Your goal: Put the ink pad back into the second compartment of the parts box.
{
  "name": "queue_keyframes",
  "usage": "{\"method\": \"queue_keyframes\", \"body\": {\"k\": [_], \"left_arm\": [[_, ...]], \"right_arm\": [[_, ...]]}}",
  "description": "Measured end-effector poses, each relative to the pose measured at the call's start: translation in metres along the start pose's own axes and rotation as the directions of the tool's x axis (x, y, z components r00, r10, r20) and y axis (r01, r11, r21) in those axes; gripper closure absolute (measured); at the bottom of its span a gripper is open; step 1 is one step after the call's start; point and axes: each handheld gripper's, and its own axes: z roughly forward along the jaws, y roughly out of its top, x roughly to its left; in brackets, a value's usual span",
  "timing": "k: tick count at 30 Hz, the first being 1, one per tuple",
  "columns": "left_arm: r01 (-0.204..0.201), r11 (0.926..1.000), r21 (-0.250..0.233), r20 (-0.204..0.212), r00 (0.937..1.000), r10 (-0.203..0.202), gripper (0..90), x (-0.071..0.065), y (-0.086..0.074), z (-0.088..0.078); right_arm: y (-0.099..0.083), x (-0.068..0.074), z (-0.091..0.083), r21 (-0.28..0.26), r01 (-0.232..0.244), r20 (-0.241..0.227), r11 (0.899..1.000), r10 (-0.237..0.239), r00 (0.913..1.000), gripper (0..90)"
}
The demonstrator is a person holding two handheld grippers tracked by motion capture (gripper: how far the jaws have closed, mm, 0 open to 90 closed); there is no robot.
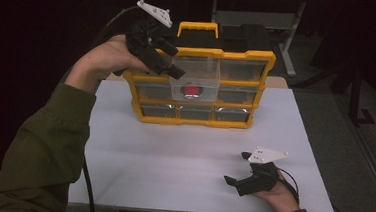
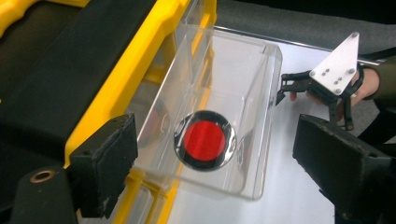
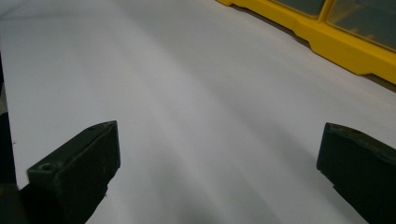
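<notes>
Dark surroundings frame a white table (image 1: 172, 160), and toward its far edge stands a yellow organiser cabinet (image 1: 197, 84) with a carry handle and rows of clear drawers. From the high view, one clear drawer (image 1: 195, 79) in the middle column is pulled out toward the person, and a red disc (image 1: 192, 91) with a dark rim lies in it. The left gripper (image 1: 171, 65) hangs over the drawer's left side, tilted down at it, probably because the disc has been dropped in from above. The right gripper (image 1: 239, 167) rests low on the table well in front of the cabinet and to its right, jaws apart and holding nothing, seemingly parked out of the way.

In the left gripper view, the left gripper (image 2: 233, 158) looks down into the drawer (image 2: 243, 93). Its jaws stand partly open on either side of the drawer, touching neither its walls nor the disc (image 2: 204, 140), which lies flat on the drawer's floor. The cabinet's yellow frame (image 2: 135, 70) runs along the left, and the other gripper (image 2: 299, 88) shows beyond the drawer on the table.

In the right gripper view, the right gripper (image 3: 219, 158) points low along the bare table (image 3: 187, 93), jaws wide and empty, with the cabinet's yellow base (image 3: 327, 42) ahead at the upper right.
</notes>
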Motion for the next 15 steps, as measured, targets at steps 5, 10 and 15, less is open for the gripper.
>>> {"method": "queue_keyframes", "body": {"k": [5, 10, 15], "left_arm": [[-0.003, 1.0000, -0.008, -0.024, 0.9997, 0.003, 11.5, -0.007, -0.012, -0.003], [0.019, 0.9993, -0.033, -0.027, 0.9994, -0.020, 10.3, -0.011, -0.029, -0.005], [0.031, 0.9990, -0.032, -0.032, 0.9990, -0.032, 8.4, -0.015, -0.051, -0.003]], "right_arm": [[0.000, -0.001, -0.001, -0.006, -0.001, 0.000, 1.000, 0.001, 1.0000, 0.0], [-0.001, 0.000, -0.002, 0.000, -0.002, 0.008, 1.000, 0.002, 1.0000, 0.0], [0.000, 0.001, -0.002, 0.000, 0.002, 0.012, 1.000, -0.002, 0.9999, 0.0]]}}
